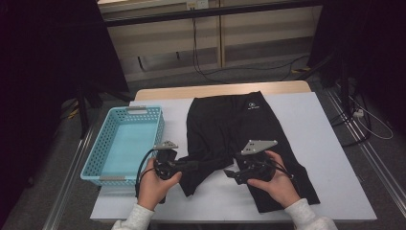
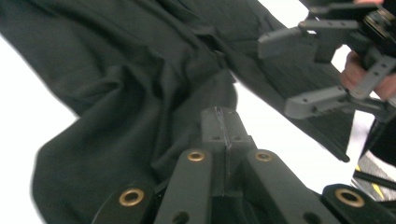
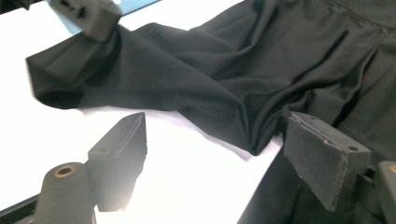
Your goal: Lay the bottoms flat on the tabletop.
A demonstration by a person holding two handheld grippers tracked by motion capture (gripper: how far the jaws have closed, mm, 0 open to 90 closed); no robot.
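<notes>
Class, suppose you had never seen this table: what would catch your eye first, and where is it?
First, the black shorts spread across the middle of the white table. Next, the turquoise basket at the table's left edge. Near the front, the left hand-held gripper is shut on the shorts' left leg, while the right hand-held gripper stands open beside it.

Both forearms enter from the near edge, white sleeves at the wrists. Left hand grips the left gripper, jaws pressed together, pointing right. Right hand holds the right gripper, jaws parted, pointing left, empty between the pads.
</notes>
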